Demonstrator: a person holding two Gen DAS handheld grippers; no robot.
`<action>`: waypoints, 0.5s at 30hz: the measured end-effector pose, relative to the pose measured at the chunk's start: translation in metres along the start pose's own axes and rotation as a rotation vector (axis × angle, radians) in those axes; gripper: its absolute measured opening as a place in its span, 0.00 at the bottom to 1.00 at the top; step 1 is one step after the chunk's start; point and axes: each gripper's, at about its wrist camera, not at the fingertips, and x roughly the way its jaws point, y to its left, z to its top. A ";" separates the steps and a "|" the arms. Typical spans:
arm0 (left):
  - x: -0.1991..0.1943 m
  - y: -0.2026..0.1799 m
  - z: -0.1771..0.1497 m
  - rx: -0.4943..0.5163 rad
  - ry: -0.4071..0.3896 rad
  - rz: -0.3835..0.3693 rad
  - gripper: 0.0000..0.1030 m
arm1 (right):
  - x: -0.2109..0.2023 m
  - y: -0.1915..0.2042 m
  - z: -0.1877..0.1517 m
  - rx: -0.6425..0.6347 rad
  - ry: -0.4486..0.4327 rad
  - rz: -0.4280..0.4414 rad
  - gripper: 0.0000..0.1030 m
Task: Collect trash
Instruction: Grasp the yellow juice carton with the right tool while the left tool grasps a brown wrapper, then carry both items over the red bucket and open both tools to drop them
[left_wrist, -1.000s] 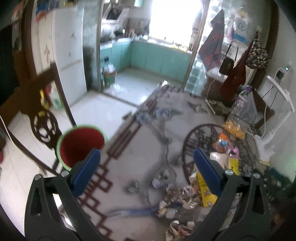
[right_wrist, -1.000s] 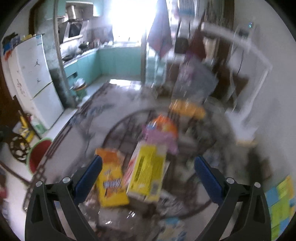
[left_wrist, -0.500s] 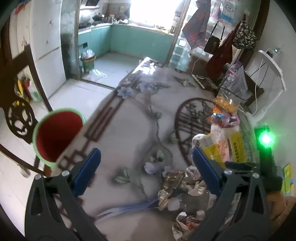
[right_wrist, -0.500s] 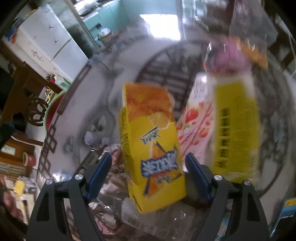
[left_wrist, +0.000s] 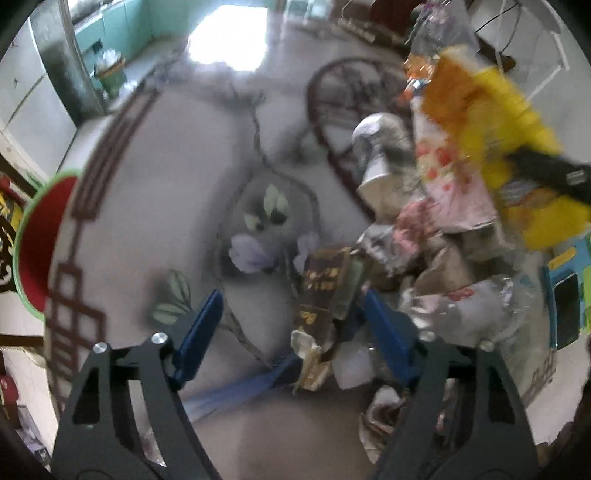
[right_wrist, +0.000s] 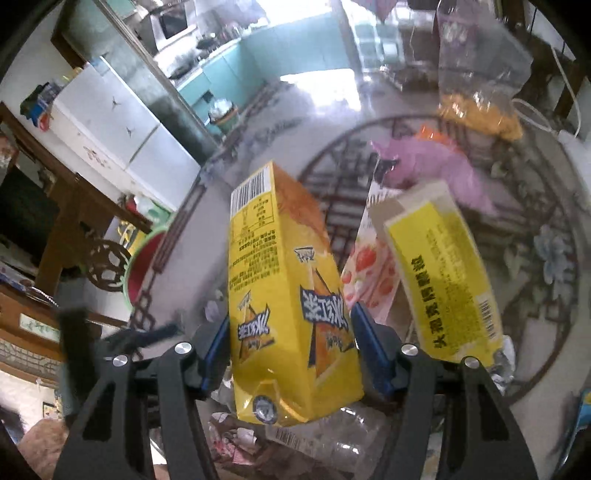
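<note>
Trash (right_wrist: 291, 302), yellow-orange carton, printed barcode

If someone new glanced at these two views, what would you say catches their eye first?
Probably the yellow drink carton, upright and filling the middle of the right wrist view, between the closing fingers of the right gripper. Next, the heap of crumpled wrappers on the patterned tabletop, which the left gripper is closing over, and the red bucket at the left edge.

The shiny counter (left_wrist: 155, 192) has painted flowers on it. A heap of trash (left_wrist: 424, 266) lies on its right side.
</note>
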 end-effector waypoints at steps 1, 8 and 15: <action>0.004 0.001 -0.001 -0.011 0.013 -0.021 0.60 | -0.004 0.001 0.000 0.002 -0.012 -0.002 0.55; -0.023 0.012 0.001 -0.032 -0.072 -0.047 0.38 | -0.015 0.014 -0.003 -0.009 -0.061 -0.019 0.36; -0.091 0.021 0.003 -0.034 -0.257 -0.010 0.38 | -0.038 0.048 -0.002 -0.049 -0.125 -0.015 0.36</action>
